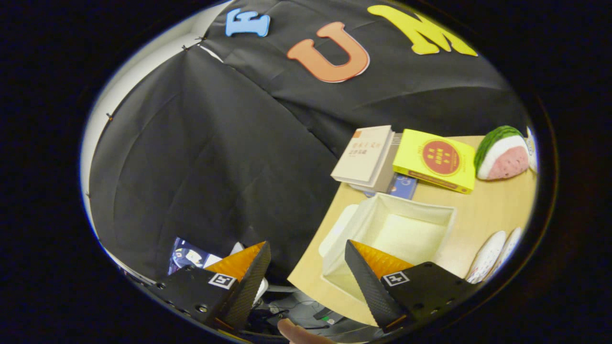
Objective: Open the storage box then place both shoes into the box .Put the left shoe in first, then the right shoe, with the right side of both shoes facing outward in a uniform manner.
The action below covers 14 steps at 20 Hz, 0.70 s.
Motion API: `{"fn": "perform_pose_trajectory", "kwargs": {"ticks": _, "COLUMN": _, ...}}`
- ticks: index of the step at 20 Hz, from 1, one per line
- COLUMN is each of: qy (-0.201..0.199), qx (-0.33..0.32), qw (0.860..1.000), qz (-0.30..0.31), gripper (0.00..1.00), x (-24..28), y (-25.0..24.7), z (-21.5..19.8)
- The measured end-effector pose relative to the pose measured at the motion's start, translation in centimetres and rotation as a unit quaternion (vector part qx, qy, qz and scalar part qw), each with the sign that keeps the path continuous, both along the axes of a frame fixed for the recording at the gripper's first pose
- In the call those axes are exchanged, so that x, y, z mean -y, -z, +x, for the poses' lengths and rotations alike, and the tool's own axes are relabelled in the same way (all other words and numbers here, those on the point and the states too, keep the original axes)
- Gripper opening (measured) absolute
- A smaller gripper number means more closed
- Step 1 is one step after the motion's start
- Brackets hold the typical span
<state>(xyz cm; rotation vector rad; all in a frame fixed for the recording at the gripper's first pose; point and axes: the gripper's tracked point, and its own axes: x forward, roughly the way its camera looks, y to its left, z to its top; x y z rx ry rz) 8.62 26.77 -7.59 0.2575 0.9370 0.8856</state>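
A light wooden table (487,215) is carrying an open cream storage box (397,234) with its lid (337,229) lying just beside it. Beyond the box, a beige book (363,155), a yellow book (435,160) and a watermelon slice (502,154) are resting, while two shoes (495,255) are lying near the box.

Bright, sharp, fisheye-bent edges

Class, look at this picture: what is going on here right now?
A person's hand-held gripper hangs with its jaws open and empty, tilted over the near edge of a wooden table. Just beyond the jaws sits the storage box, already open and empty, its lid lying beside it. Two shoes wait next to the box. Books and a watermelon toy lie farther back.
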Motion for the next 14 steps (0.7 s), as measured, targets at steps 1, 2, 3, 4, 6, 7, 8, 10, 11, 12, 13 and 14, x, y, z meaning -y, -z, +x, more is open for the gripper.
{"fn": "perform_pose_trajectory", "kwargs": {"ticks": 1, "qy": 0.01, "qx": 0.002, "qw": 1.0, "qz": -0.011, "gripper": 0.95, "x": 2.1, "y": 0.9, "z": 0.3}}
{"fn": "perform_pose_trajectory", "kwargs": {"ticks": 2, "qy": 0.021, "qx": 0.003, "qw": 0.999, "qz": -0.026, "gripper": 0.95, "x": 4.3, "y": 2.1, "z": 0.9}}
{"fn": "perform_pose_trajectory", "kwargs": {"ticks": 3, "qy": 0.034, "qx": 0.003, "qw": 0.998, "qz": -0.045, "gripper": 0.94, "x": 6.8, "y": 3.7, "z": 1.6}}
{"fn": "perform_pose_trajectory", "kwargs": {"ticks": 4, "qy": 0.046, "qx": 0.001, "qw": 0.997, "qz": -0.06, "gripper": 0.94, "x": 8.9, "y": 5.0, "z": 2.2}}
{"fn": "perform_pose_trajectory", "kwargs": {"ticks": 6, "qy": 0.069, "qx": -0.009, "qw": 0.994, "qz": -0.087, "gripper": 0.94, "x": 12.7, "y": 7.5, "z": 2.8}}
{"fn": "perform_pose_trajectory", "kwargs": {"ticks": 7, "qy": 0.079, "qx": -0.014, "qw": 0.992, "qz": -0.101, "gripper": 0.94, "x": 14.6, "y": 8.6, "z": 3.0}}
{"fn": "perform_pose_trajectory", "kwargs": {"ticks": 8, "qy": 0.089, "qx": -0.016, "qw": 0.989, "qz": -0.115, "gripper": 0.94, "x": 16.6, "y": 9.8, "z": 3.4}}
{"fn": "perform_pose_trajectory", "kwargs": {"ticks": 10, "qy": 0.105, "qx": -0.018, "qw": 0.984, "qz": -0.144, "gripper": 0.94, "x": 20.1, "y": 12.4, "z": 4.3}}
{"fn": "perform_pose_trajectory", "kwargs": {"ticks": 11, "qy": 0.11, "qx": -0.023, "qw": 0.98, "qz": -0.163, "gripper": 0.93, "x": 21.8, "y": 14.1, "z": 4.5}}
{"fn": "perform_pose_trajectory", "kwargs": {"ticks": 12, "qy": 0.114, "qx": -0.027, "qw": 0.977, "qz": -0.178, "gripper": 0.93, "x": 23.2, "y": 15.6, "z": 4.7}}
{"fn": "perform_pose_trajectory", "kwargs": {"ticks": 13, "qy": 0.115, "qx": -0.033, "qw": 0.973, "qz": -0.197, "gripper": 0.91, "x": 24.7, "y": 17.2, "z": 4.5}}
{"fn": "perform_pose_trajectory", "kwargs": {"ticks": 14, "qy": 0.117, "qx": -0.033, "qw": 0.969, "qz": -0.214, "gripper": 0.91, "x": 26.2, "y": 18.6, "z": 4.5}}
